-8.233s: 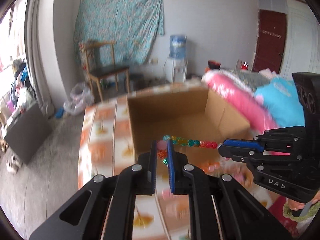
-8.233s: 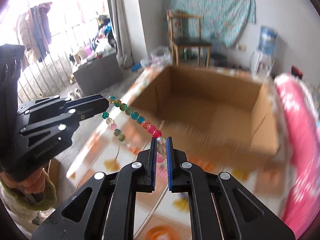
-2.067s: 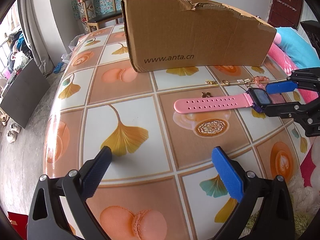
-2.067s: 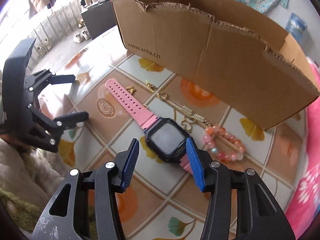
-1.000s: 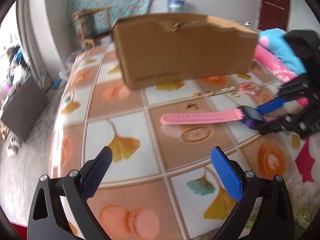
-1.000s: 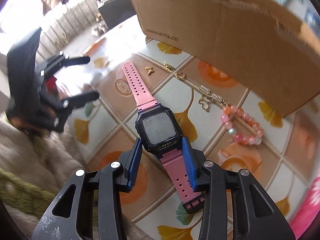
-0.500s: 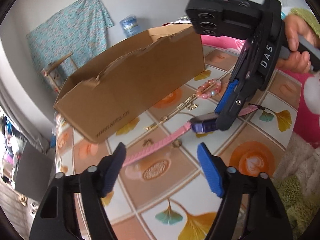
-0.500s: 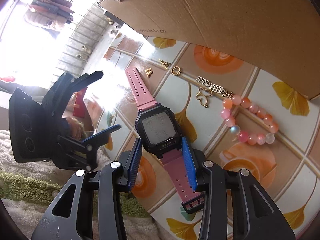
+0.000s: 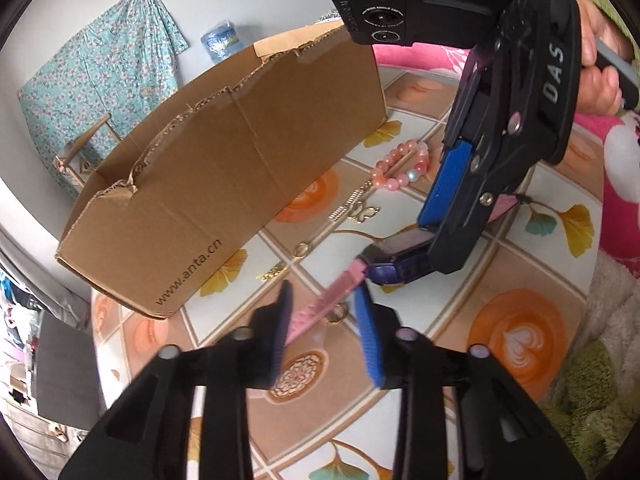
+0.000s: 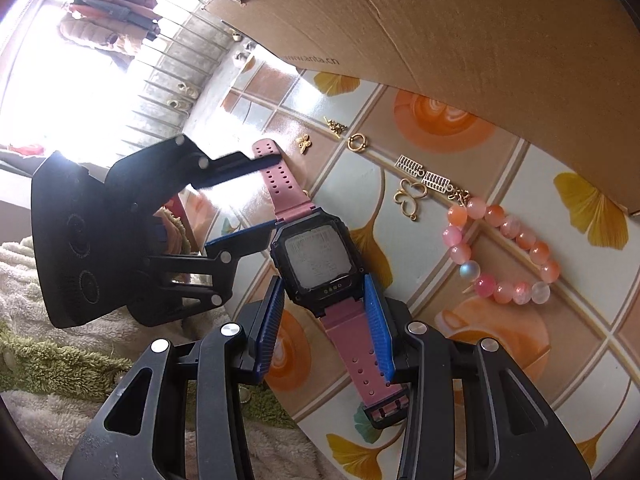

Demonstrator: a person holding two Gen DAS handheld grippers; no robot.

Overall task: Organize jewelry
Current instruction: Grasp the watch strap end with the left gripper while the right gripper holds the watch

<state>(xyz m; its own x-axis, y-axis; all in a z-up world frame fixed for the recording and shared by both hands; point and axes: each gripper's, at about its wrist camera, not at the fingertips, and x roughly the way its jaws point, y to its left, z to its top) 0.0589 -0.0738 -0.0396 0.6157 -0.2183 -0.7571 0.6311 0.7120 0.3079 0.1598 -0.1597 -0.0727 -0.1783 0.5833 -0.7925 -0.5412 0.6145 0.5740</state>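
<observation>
A pink-strapped digital watch (image 10: 314, 256) with a dark square case is held over the table. My right gripper (image 10: 323, 284) is shut on the case, one blue pad on each side. In the left wrist view the same watch (image 9: 396, 256) sits under the right gripper (image 9: 432, 236). Its free strap (image 9: 332, 300) runs edge-on between the fingers of my left gripper (image 9: 322, 300). Those jaws are closing, and a gap still shows at the pads. The left gripper (image 10: 276, 192) straddles the strap from the left in the right wrist view.
A brown cardboard box (image 9: 224, 168) stands open behind the jewelry on the tiled table (image 9: 516, 332). A pink bead bracelet (image 10: 504, 248), gold charms (image 10: 412, 196) and a gold ring (image 10: 357, 143) lie beside the box. Fluffy green and white fabric (image 10: 48, 360) borders the table's near edge.
My left gripper has swung in toward the watch, rolled, and narrowed from wide open to a small gap around the strap. The right gripper keeps its hold on the case.
</observation>
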